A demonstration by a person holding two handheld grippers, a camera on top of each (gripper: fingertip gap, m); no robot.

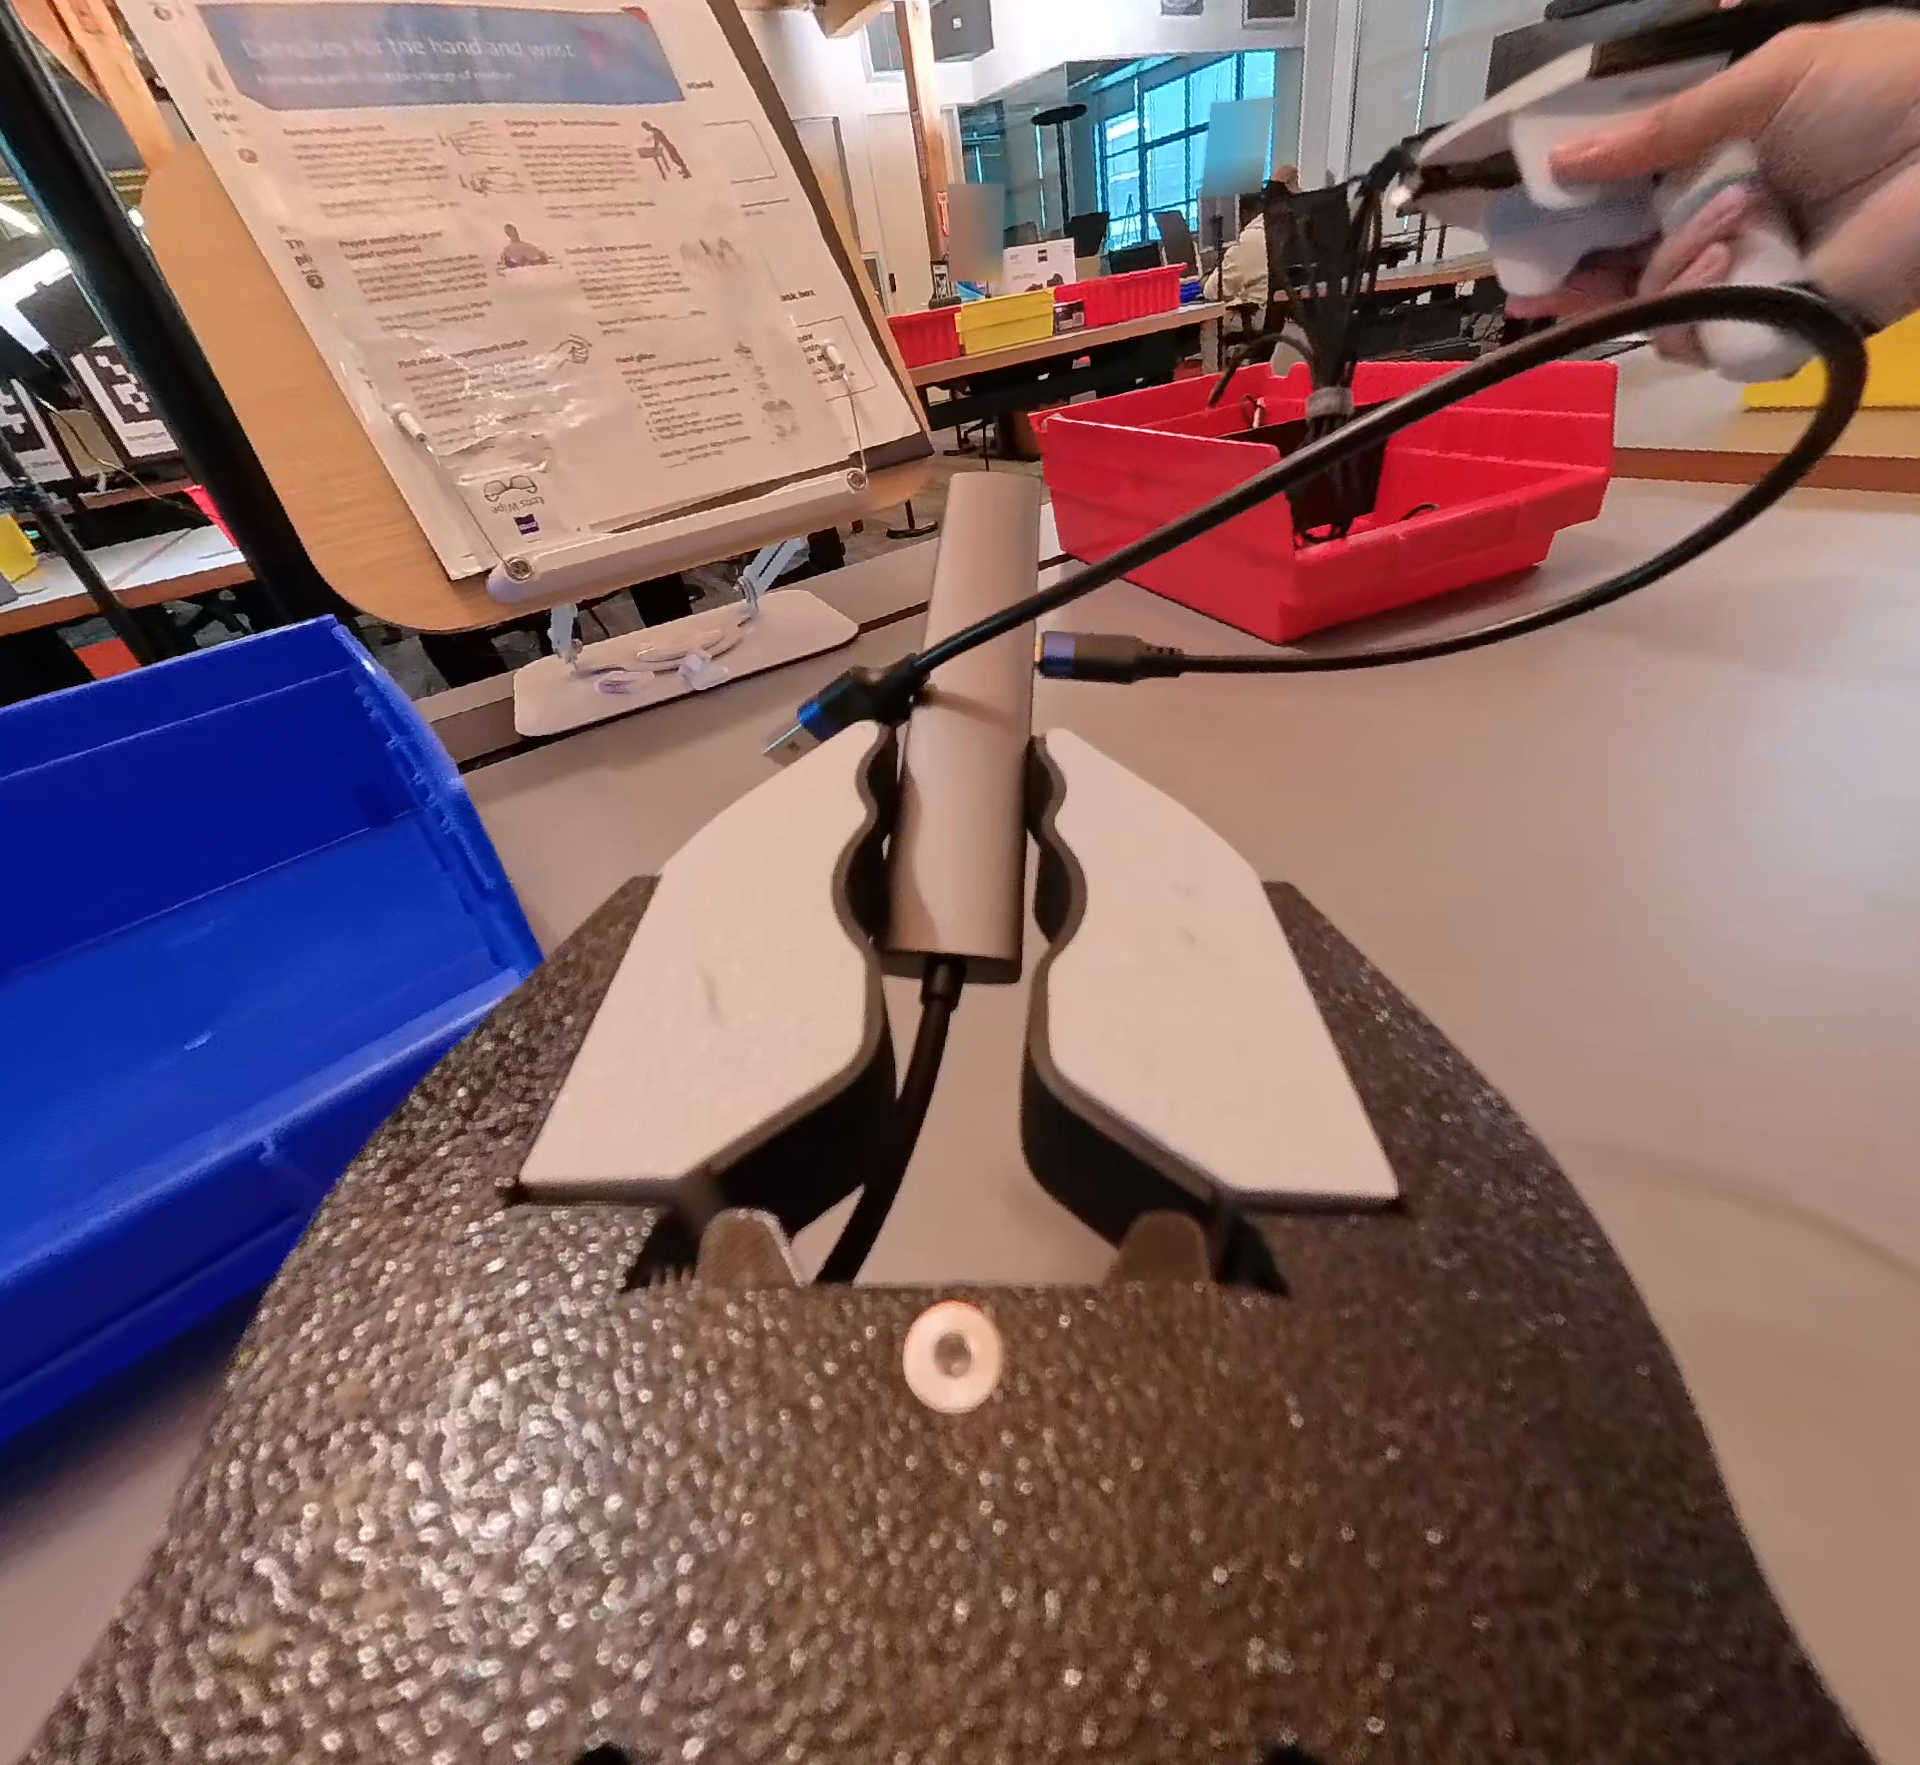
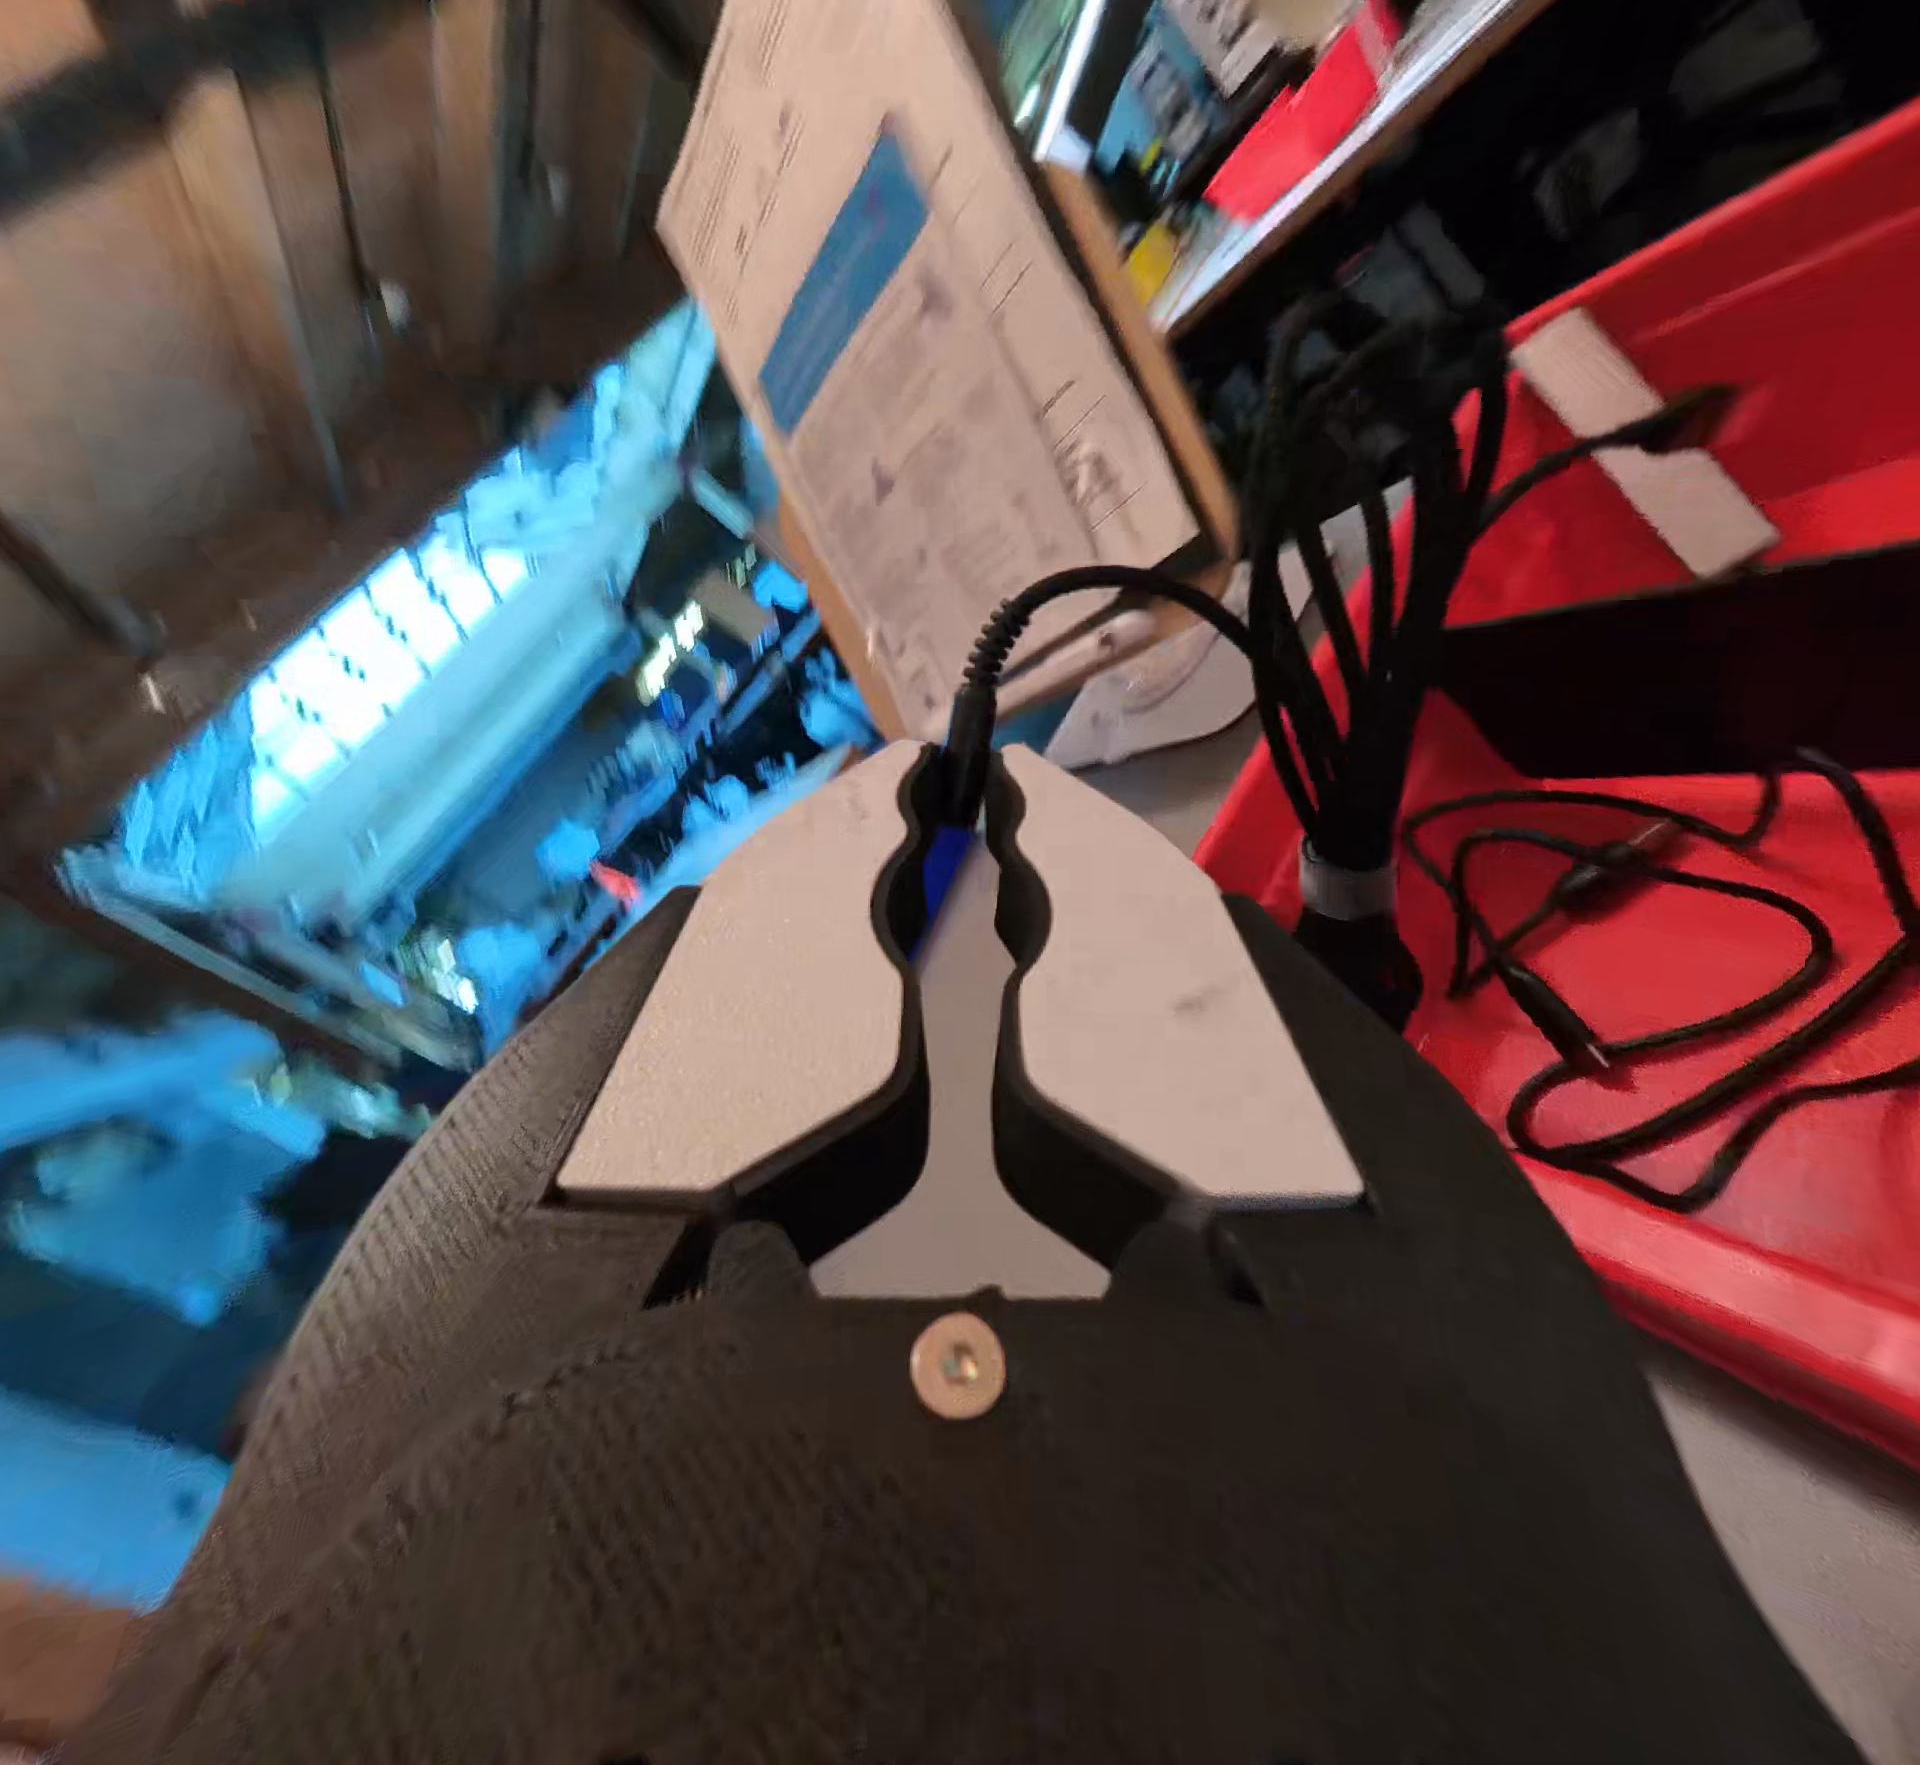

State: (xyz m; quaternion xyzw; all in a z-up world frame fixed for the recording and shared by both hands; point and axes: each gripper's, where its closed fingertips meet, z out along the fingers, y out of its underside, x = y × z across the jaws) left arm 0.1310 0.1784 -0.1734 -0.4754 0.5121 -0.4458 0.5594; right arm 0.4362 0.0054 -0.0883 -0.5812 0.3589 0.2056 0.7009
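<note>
My left gripper (image 1: 961, 759) is shut on a long grey USB hub (image 1: 977, 635), which sticks out forward above the table; the hub's own black cable runs back between the fingers. A short black cable (image 1: 1558, 333) loops in the air to the right; its blue-ringed small plug (image 1: 1086, 653) meets the hub's right side, and its blue flat plug (image 1: 816, 726) hangs free at the hub's left. My right gripper (image 2: 961, 765), hand-held at upper right in the left wrist view (image 1: 1397, 183), is shut on a blue-and-black plug (image 2: 951, 842) of a tied cable bundle (image 2: 1340, 676) hanging over the red bin (image 1: 1195, 479).
A blue bin (image 1: 208, 936) stands at the left on the grey table (image 1: 1507, 936). A tilted document stand (image 1: 499, 240) with printed sheets is behind the hub. The red bin (image 2: 1766, 1248) holds a loose black cable (image 2: 1621, 998) and another grey bar (image 2: 1642, 437). The left gripper's tips are roughly 35 cm from the right gripper's.
</note>
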